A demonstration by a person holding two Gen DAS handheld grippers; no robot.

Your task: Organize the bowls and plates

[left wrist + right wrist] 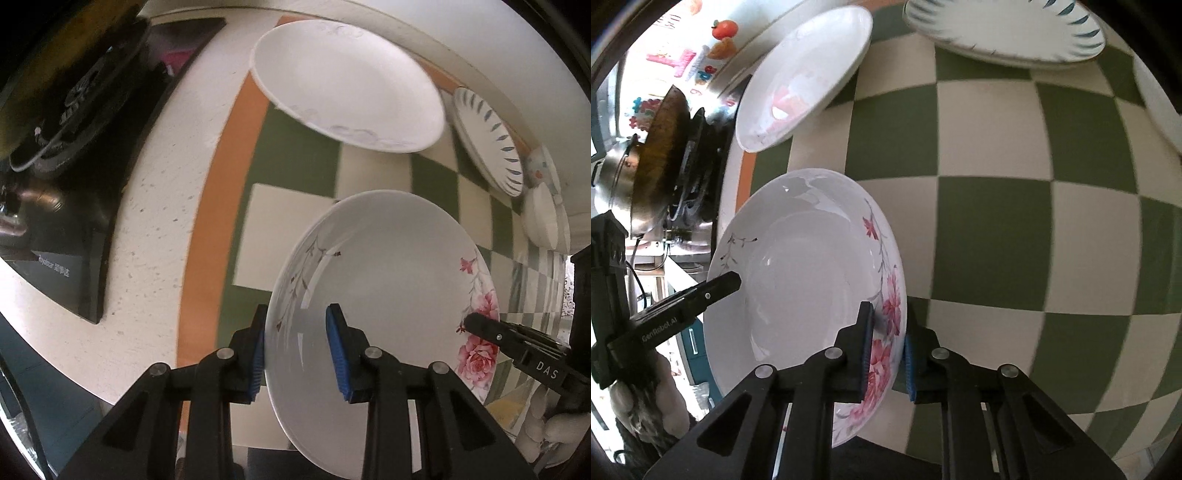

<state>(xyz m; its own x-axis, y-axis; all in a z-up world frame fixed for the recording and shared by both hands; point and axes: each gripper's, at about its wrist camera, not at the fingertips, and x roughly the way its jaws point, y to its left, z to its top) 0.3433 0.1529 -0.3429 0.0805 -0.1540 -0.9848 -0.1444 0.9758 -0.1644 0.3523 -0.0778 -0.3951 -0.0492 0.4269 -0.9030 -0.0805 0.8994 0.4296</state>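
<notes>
Two hand-held grippers clamp one glossy round floral plate (pixel 388 280).

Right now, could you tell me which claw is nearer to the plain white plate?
Left. The left claw grips the floral plate's rim facing the plain white plate; the right claw grips the opposite rim.

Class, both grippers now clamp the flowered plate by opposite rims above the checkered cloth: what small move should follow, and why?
Probably carry the flowered plate level toward the plain white plate behind it: left gripper and right gripper grip opposite rims.
</notes>
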